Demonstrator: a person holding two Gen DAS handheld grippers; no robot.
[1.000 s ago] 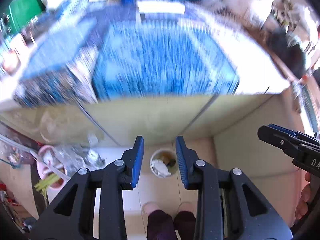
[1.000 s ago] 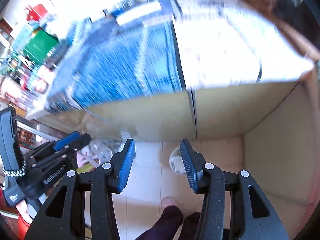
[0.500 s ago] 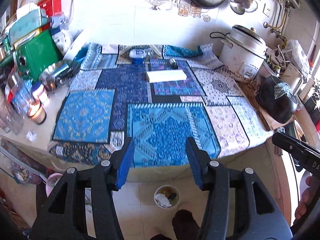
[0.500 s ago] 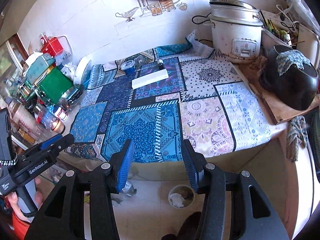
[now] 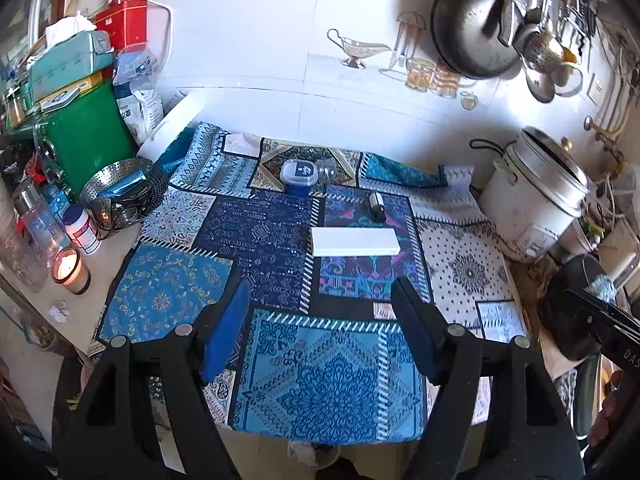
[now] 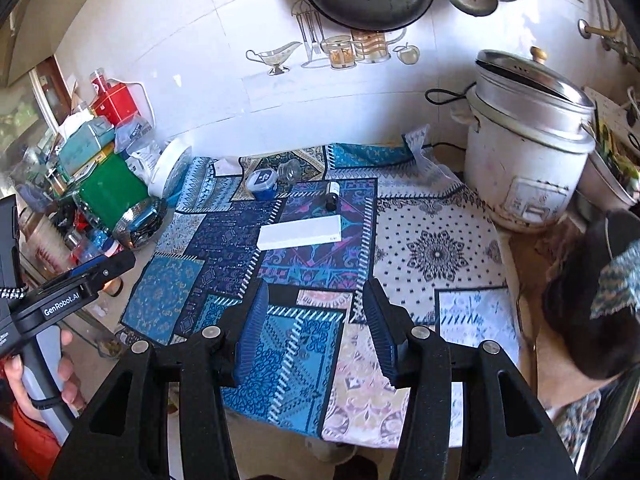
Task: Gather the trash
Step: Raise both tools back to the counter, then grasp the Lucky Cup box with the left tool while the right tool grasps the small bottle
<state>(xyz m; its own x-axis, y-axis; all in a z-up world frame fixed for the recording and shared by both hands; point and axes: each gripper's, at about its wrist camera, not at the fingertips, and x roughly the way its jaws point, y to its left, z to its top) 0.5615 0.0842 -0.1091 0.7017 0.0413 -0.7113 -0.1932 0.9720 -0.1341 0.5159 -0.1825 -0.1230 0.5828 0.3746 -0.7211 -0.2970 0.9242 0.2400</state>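
On the blue patchwork cloth [image 5: 168, 292] lie a flat white box [image 5: 355, 242], a small dark bottle [image 5: 376, 201], a blue-lidded tub [image 5: 302, 176] and a glass jar on its side [image 5: 334, 170]. A crumpled scrap of paper [image 5: 59, 312] sits on the bare counter at the left. The rim of a trash bin [image 5: 312, 454] shows below the counter edge. My left gripper [image 5: 320, 285] hangs above the cloth's near part, its jaws opening with nothing between them. My right gripper [image 6: 316, 286] hovers beside it, open and empty.
A white rice cooker [image 5: 536, 196] stands at the back right, with a dark round pot [image 6: 588, 300] in front of it. At the left are a lit candle [image 5: 70, 270], bottles, a steel strainer basket [image 5: 124, 192] and a green box [image 5: 86, 136]. A wok hangs on the tiled wall.
Both grippers have risen from in front of the counter, above the floor bin, to above the counter top. The left jaws have spread wider; the right jaws look the same.
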